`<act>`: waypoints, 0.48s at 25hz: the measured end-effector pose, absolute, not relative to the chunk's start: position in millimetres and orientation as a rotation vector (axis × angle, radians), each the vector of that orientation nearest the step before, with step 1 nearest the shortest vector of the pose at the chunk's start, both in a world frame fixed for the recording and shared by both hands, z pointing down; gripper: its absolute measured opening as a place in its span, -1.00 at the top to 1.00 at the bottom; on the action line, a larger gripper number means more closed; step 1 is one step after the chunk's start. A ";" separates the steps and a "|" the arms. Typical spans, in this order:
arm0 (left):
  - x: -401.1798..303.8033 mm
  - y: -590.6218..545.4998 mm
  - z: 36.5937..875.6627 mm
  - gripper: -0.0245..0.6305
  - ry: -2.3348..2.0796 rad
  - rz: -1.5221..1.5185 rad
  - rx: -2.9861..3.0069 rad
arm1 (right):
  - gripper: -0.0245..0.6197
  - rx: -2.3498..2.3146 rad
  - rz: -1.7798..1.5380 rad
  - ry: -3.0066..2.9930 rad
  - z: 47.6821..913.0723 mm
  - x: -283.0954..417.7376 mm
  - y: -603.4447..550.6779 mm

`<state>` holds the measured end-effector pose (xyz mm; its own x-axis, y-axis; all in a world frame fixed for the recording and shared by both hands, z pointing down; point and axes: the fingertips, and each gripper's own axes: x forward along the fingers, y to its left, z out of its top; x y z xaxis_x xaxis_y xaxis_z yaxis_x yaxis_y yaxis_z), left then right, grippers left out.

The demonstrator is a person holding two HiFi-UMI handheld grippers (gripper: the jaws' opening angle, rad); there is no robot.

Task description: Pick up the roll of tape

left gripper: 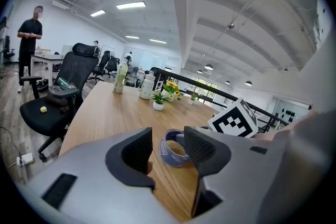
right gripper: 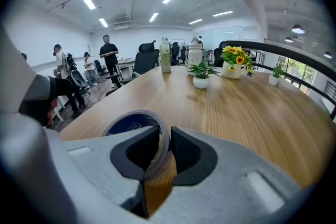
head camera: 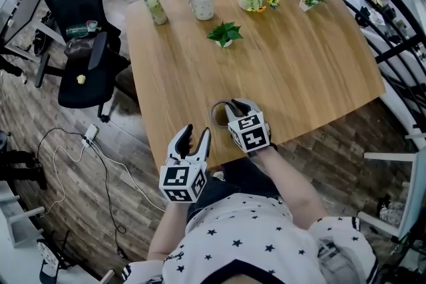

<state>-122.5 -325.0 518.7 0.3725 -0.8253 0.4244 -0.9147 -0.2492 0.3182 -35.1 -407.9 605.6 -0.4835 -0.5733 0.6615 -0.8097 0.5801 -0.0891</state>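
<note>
The roll of tape [head camera: 219,112] lies near the table's [head camera: 313,76] front edge, its printed band too small to read; the right gripper [right gripper: 164,139] pinches its wall, one jaw inside the ring and one outside. The left gripper [left gripper: 168,136] stands spread and empty, off the table edge. Farther back, a vase [head camera: 250,0] holds sunflowers, a bottle [head camera: 153,3] a pale drink, its label unreadable
</note>
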 end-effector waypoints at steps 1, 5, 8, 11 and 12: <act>-122.3 -322.9 516.9 0.36 -1.500 0.227 2.129 | 0.69 1.105 0.527 -2.232 602.4 -34.5 -406.1; -121.4 -313.1 509.9 0.36 -1.505 0.218 2.140 | 0.69 1.131 0.515 -2.253 588.9 -33.3 -397.9; -121.2 -305.0 505.6 0.36 -1.508 0.212 2.150 | 0.69 1.145 0.502 -2.267 579.6 -32.8 -390.3; -121.3 -298.0 501.4 0.36 -1.510 0.202 2.159 | 0.69 1.163 0.488 -2.280 569.6 -31.7 -383.4; -121.3 -295.8 499.6 0.36 -1.510 0.199 2.163 | 0.69 1.169 0.483 -2.285 565.9 -31.2 -381.0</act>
